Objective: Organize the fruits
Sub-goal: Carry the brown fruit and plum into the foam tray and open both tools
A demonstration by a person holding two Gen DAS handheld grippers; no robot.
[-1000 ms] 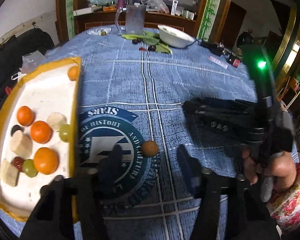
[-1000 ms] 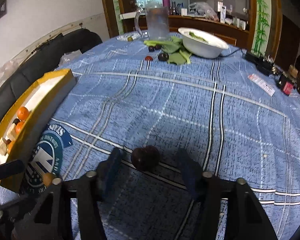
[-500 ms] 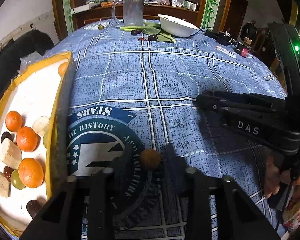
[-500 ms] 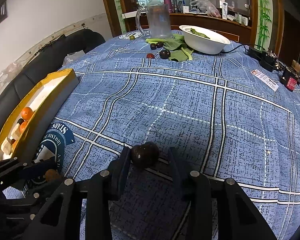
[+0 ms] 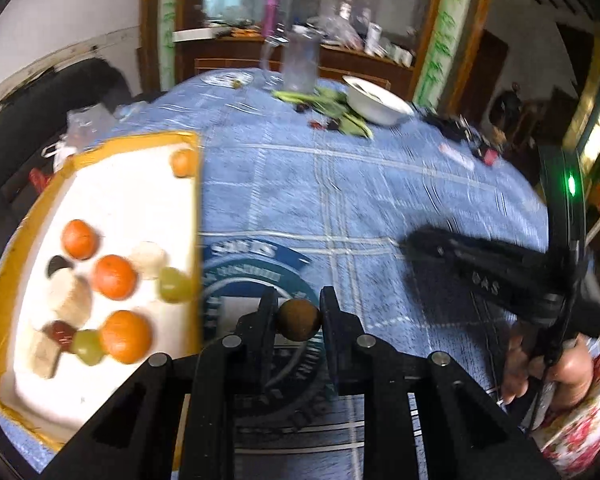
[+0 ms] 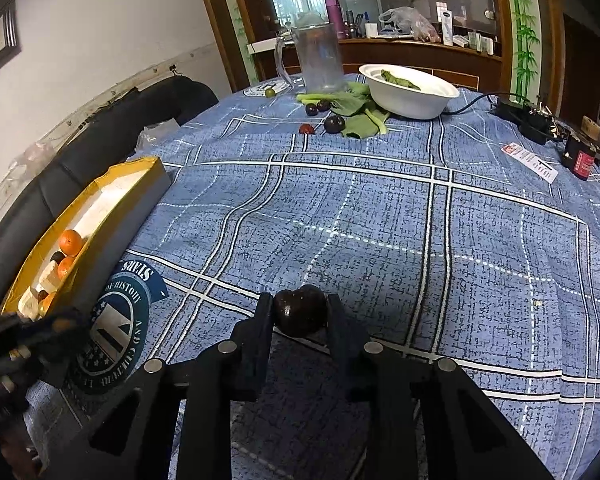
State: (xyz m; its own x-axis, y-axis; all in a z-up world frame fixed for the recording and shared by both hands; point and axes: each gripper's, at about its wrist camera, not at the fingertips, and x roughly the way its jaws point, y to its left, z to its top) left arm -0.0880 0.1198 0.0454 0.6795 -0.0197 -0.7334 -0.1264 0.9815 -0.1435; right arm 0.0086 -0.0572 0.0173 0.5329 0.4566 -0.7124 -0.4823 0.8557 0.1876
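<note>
My left gripper [image 5: 299,312] is shut on a small round brown fruit [image 5: 299,319], held above the blue tablecloth just right of the yellow-rimmed white tray [image 5: 120,196]. The tray holds several oranges [image 5: 114,277], green grapes [image 5: 175,285], pale slices and dark fruits. My right gripper [image 6: 300,312] is shut on a dark plum [image 6: 300,311] over the tablecloth. The right gripper also shows in the left wrist view [image 5: 480,268]. The tray shows at the left in the right wrist view [image 6: 100,208].
At the far side stand a clear pitcher [image 6: 320,60], a white bowl [image 6: 408,92], green leaves [image 6: 356,116] and several dark fruits [image 6: 334,123]. A power strip [image 6: 524,114] and small items lie at the far right. A black sofa [image 6: 100,128] runs along the left.
Both grippers have closed from open onto their fruits. The left gripper has lifted the brown fruit and swung toward the tray; its view is motion-blurred. The right gripper holds the plum near the cloth.
</note>
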